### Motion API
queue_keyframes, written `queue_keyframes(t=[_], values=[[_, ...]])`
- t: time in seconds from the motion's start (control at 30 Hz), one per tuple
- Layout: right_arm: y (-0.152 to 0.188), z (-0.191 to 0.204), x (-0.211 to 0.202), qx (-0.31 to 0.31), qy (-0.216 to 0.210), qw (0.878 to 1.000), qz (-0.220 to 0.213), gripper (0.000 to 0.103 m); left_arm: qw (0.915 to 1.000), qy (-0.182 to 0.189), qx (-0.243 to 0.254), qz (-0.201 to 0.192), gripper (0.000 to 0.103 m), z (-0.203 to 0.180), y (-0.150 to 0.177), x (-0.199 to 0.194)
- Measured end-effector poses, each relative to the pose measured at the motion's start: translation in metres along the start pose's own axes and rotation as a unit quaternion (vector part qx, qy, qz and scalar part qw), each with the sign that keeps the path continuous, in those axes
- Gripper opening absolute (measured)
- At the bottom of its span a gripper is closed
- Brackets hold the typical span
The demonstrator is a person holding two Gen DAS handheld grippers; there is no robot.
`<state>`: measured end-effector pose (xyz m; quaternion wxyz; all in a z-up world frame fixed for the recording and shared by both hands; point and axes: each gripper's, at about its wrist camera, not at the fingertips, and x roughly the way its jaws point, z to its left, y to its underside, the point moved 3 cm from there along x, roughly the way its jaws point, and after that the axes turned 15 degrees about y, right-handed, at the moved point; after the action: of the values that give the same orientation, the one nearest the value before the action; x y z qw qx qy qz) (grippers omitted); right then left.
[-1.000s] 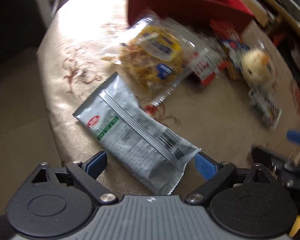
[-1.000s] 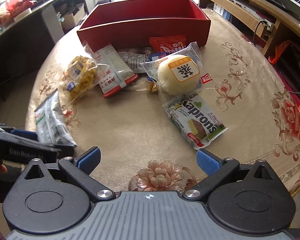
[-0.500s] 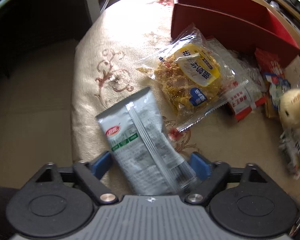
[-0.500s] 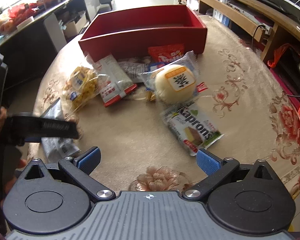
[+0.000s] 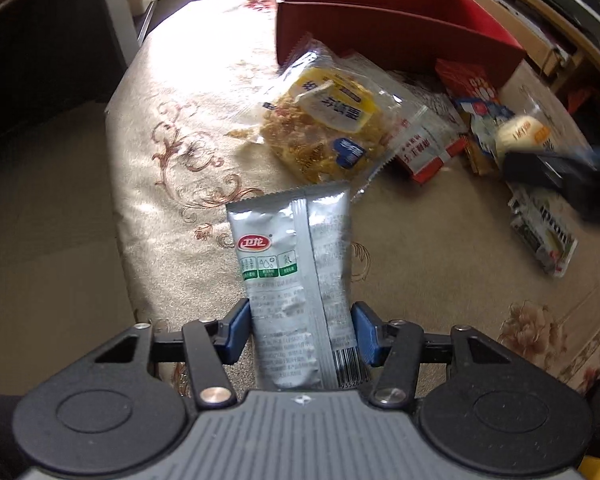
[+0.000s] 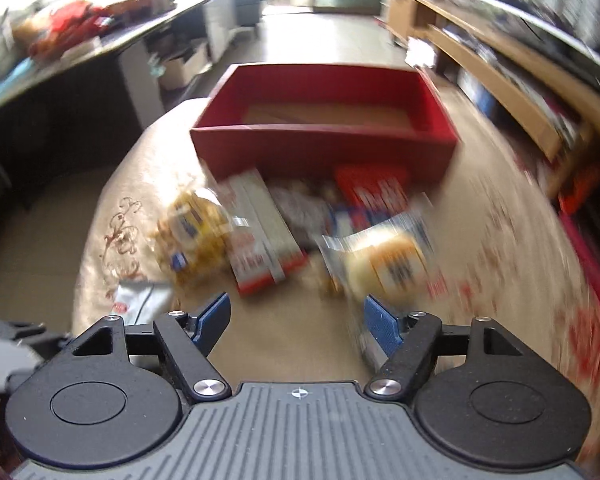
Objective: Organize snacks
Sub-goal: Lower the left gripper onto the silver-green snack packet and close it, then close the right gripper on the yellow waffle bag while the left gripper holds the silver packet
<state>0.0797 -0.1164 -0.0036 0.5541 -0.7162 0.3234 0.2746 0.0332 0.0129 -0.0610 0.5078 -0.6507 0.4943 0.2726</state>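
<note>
A silver foil snack packet [image 5: 288,248] sticks out forward between the blue pads of my left gripper [image 5: 302,332]. The jaws are closing and both pads touch its sides. Beyond it lie a yellow crisp bag [image 5: 324,128], a red-and-white packet [image 5: 424,152] and a wrapped bun [image 5: 516,132], in front of the open red box [image 5: 380,36]. In the blurred right wrist view my right gripper [image 6: 296,318] hangs over bare tablecloth, jaws closing with nothing between them. The bun [image 6: 388,264] lies just past its right pad and the red box [image 6: 324,148] stands behind.
A green-and-white wafer packet [image 5: 544,236] lies at the right of the round table. The table's edge [image 5: 116,208] drops to the floor on the left. A dark counter [image 6: 60,92] stands at left and wooden shelving [image 6: 500,80] at right.
My left jaws narrowed onto the silver packet, which turned to lie straight along the gripper. My right jaws narrowed, and that gripper rose and tipped toward the red box.
</note>
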Motion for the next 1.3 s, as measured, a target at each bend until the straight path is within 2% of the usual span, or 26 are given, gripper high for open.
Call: queue_keyframes(t=[0.1, 0.17, 0.23, 0.37, 0.43, 0.5, 0.57, 0.6, 0.67, 0.73, 0.83, 1.07, 1.2, 1.3], values=[[-0.026, 0.024, 0.018, -0.027, -0.012, 1.0, 0.006, 0.084, 0.9995, -0.012, 0.029, 0.0, 0.053, -0.003, 0.003, 0.006], [-0.04, 0.04, 0.029, -0.034, -0.035, 0.999, 0.014, 0.084, 0.9982, -0.021, 0.056, 0.004, 0.063, -0.01, 0.006, 0.011], [-0.051, 0.059, 0.038, -0.079, -0.045, 0.996, 0.01, 0.084, 0.997, -0.03, 0.071, 0.004, 0.071, -0.015, 0.008, 0.014], [-0.062, 0.093, 0.051, -0.176, -0.048, 0.983, 0.004, 0.087, 0.9977, -0.016, 0.065, 0.013, 0.077, -0.014, 0.007, 0.016], [-0.063, 0.109, 0.056, -0.222, -0.059, 0.973, 0.007, 0.089, 0.9967, -0.02, 0.078, 0.014, 0.084, -0.018, 0.009, 0.019], [-0.06, 0.125, 0.063, -0.258, -0.067, 0.964, 0.016, 0.089, 0.9967, -0.017, 0.078, 0.016, 0.087, -0.019, 0.009, 0.02], [-0.054, 0.134, 0.079, -0.283, -0.041, 0.958, 0.035, 0.089, 0.9963, -0.014, 0.082, 0.02, 0.089, -0.019, 0.009, 0.022], [-0.051, 0.134, 0.085, -0.284, -0.033, 0.957, 0.047, 0.089, 0.9959, -0.016, 0.087, 0.02, 0.091, -0.021, 0.009, 0.022], [-0.047, 0.13, 0.087, -0.281, -0.02, 0.959, 0.038, 0.087, 0.9953, -0.018, 0.093, 0.02, 0.092, -0.021, 0.008, 0.024], [-0.045, 0.117, 0.082, -0.261, -0.024, 0.964, 0.035, 0.08, 0.996, -0.012, 0.085, 0.023, 0.092, -0.019, 0.007, 0.024], [-0.038, 0.091, 0.075, -0.231, -0.025, 0.972, 0.045, 0.078, 0.9958, -0.012, 0.087, 0.026, 0.093, -0.018, 0.006, 0.023], [0.006, 0.009, 0.049, -0.094, -0.035, 0.992, 0.078, 0.077, 0.9969, -0.012, 0.074, 0.024, 0.091, -0.009, 0.004, 0.023], [0.025, -0.018, 0.034, -0.049, -0.032, 0.995, 0.081, 0.077, 0.9969, -0.017, 0.074, 0.02, 0.09, -0.008, 0.0, 0.026], [0.043, -0.022, 0.033, -0.048, -0.028, 0.994, 0.09, 0.077, 0.9956, -0.023, 0.087, 0.025, 0.095, -0.011, -0.002, 0.029]])
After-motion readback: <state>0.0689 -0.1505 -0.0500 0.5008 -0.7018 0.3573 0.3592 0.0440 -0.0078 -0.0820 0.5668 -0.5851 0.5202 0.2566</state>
